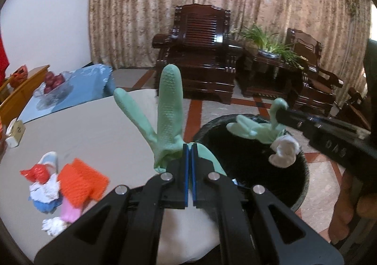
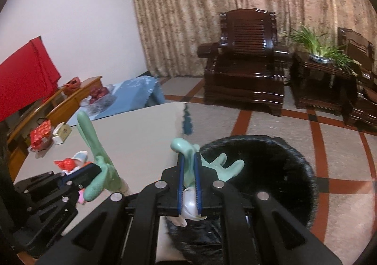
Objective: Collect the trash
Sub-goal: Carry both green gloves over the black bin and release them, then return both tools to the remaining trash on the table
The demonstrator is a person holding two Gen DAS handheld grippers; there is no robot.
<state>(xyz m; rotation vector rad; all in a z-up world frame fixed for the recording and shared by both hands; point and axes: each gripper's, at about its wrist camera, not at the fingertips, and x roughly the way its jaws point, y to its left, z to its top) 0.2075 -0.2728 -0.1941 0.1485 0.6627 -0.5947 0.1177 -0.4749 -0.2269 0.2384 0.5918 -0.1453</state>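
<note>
Over the black round trash bin (image 2: 294, 170) | right gripper (image 2: 189, 166) clamped tight on a mint-green rubber glove (image 2: 219, 163) plus white crumpled tissue (image 1: 284, 150) | left gripper (image 1: 188, 154) pinched closed on another green rubber glove (image 1: 168, 105), at the beige table (image 1: 94, 128) edge

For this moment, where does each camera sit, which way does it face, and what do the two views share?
Left wrist: sits on the left tongs, looking forward and down over the table edge; they are shut on a green glove; the right tongs and a hand show at right.
Right wrist: sits on the right tongs, facing the black bin; they are shut on a second green glove with white paper; the left tongs show at left.
Shared: both gloves, table, bin, armchair.
</note>
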